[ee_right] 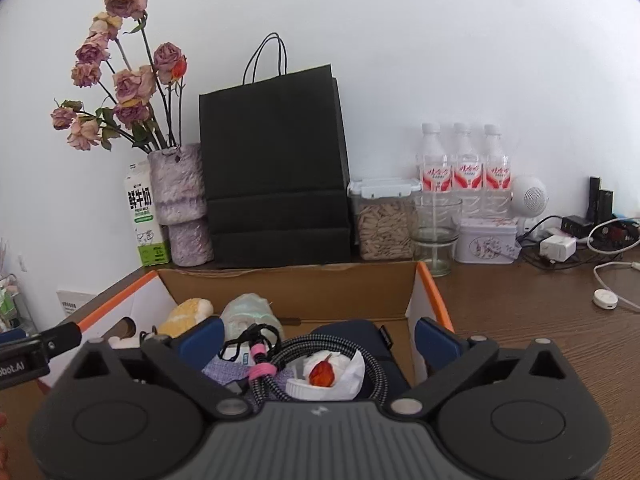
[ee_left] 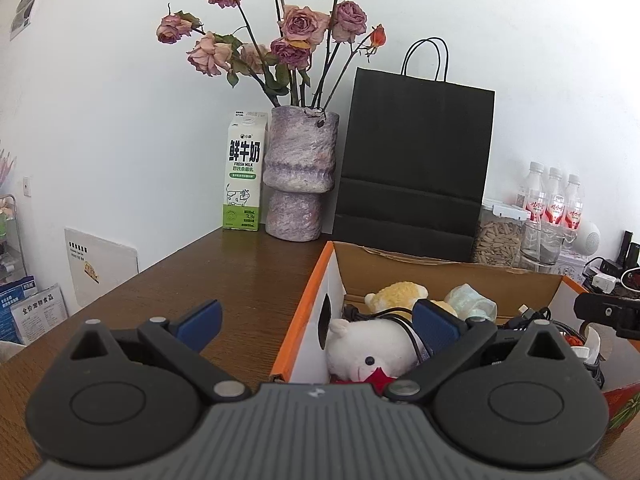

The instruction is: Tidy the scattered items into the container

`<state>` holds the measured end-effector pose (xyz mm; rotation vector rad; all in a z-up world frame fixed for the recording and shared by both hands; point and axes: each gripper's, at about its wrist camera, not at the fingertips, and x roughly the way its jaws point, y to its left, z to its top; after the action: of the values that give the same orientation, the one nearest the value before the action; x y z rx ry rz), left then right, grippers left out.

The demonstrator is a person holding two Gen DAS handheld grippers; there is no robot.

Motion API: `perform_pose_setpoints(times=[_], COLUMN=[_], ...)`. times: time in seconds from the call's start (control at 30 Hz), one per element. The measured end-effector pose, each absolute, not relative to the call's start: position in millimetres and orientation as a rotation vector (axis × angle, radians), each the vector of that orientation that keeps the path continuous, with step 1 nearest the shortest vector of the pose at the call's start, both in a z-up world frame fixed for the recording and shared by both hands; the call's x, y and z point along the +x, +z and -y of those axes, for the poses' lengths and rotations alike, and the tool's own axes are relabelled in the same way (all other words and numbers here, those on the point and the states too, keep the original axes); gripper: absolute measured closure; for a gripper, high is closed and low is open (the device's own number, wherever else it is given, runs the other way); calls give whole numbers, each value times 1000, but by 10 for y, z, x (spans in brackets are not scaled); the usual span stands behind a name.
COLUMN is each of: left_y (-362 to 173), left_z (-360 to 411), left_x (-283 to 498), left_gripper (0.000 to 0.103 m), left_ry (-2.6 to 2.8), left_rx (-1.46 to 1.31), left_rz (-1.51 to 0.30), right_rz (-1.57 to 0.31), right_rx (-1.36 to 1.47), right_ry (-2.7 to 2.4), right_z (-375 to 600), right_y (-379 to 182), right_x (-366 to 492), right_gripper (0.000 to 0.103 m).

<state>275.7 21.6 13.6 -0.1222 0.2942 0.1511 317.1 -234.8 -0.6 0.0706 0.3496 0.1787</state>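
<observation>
Wooden table under us, both our grippers, left and right, spread wide and empty over the box of toys.

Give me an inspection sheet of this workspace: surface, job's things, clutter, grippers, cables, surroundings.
Surface: brown wooden table, bare to the left of the box.
Job's things: cardboard box holds a white plush toy, a yellow plush, a braided cable and a white lid.
Clutter: milk carton, vase of dried roses, black paper bag, seed container, glass, three water bottles, tin.
Grippers: left gripper open, empty; right gripper open, empty, both at the box.
Cables: white cord and charger at right.
Surroundings: white wall.
</observation>
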Motion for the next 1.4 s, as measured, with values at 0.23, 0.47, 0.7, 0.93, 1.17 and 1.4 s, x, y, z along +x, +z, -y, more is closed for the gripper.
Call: perform_pose_setpoints(times=[0.23, 0.47, 0.7, 0.93, 1.17, 1.4], left_y=[94, 73, 44, -21, -77, -137], left_z=[-203, -197, -268, -438, -606, -727], left_x=[2713, 2593, 2325, 2181, 2170, 2233], left_gripper=[0, 0, 0, 0, 0, 0], left_ry=[148, 144, 127, 121, 114, 94], left_rx=[-112, -106, -90, -64, -106, -183], left_rz=[-292, -300, -333, -395, -449, -510], right_rz=[-327, -322, -338, -450, -566, -642], right_rx=[74, 55, -19, -91, -102, -53], right_ry=[163, 169, 249, 320, 336, 332], right_z=[2357, 2378, 2308, 2115, 1826, 1657], right_y=[-18, -71, -117, -226, -354, -438], right_x=[3073, 2761, 2304, 2078, 2198, 2441], right_gripper=[0, 0, 0, 0, 5, 45])
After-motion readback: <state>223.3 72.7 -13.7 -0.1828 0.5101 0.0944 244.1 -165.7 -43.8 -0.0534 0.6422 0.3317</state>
